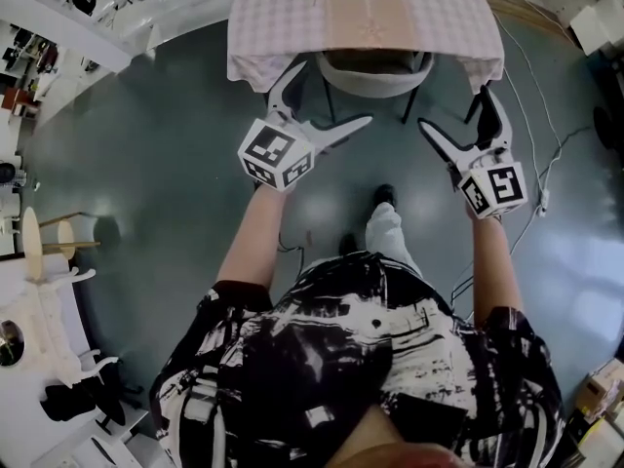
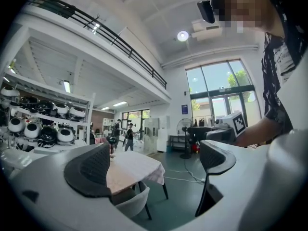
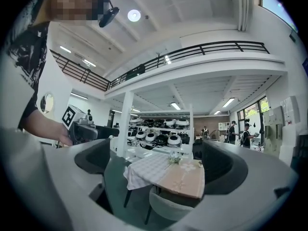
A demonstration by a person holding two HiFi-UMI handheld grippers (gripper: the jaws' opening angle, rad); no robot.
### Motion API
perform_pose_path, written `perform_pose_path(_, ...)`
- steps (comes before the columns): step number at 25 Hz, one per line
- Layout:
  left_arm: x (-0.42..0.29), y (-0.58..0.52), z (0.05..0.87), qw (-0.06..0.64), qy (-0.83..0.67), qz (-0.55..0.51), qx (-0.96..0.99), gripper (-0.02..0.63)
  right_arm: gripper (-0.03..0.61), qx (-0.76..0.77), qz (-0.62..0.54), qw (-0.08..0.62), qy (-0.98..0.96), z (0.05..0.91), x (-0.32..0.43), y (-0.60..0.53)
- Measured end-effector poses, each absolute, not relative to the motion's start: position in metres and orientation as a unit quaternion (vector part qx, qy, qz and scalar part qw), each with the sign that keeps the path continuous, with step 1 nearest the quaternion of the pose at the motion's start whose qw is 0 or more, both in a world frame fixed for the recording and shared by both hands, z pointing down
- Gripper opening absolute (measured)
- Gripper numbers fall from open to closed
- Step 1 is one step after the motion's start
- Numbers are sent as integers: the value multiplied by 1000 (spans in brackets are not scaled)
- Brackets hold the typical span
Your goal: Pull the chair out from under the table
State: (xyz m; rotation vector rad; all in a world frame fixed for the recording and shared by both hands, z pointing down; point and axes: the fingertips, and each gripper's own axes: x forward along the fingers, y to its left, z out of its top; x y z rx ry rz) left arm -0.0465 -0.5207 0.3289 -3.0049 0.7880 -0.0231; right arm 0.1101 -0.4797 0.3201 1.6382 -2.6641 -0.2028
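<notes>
The grey shell chair [image 1: 375,78] is tucked under the table [image 1: 283,18], which wears a checked cloth with a pink runner. Only the chair's curved back and dark legs show. My left gripper [image 1: 327,100] hovers open in front of the chair's left side, apart from it. My right gripper [image 1: 460,115] is open near the chair's right side, by the table's corner. In the left gripper view the chair [image 2: 131,203] and table [image 2: 132,166] lie beyond the open gripper [image 2: 154,162]. The right gripper view frames the chair [image 3: 171,210] and table [image 3: 168,173] between the open gripper's [image 3: 156,160] jaws.
A white cable [image 1: 548,154] runs over the grey floor to the right of the table. The person's shoe [image 1: 383,196] stands just behind the chair. Shelves of helmets [image 3: 159,137] stand past the table, a floor fan [image 2: 185,131] by the glass doors.
</notes>
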Motion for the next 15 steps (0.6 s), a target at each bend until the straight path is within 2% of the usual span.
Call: perform_pose_path(15, 35, -676, 357, 12, 259, -33, -965, 558, 571, 473, -31, -7, -881, 357, 171, -660)
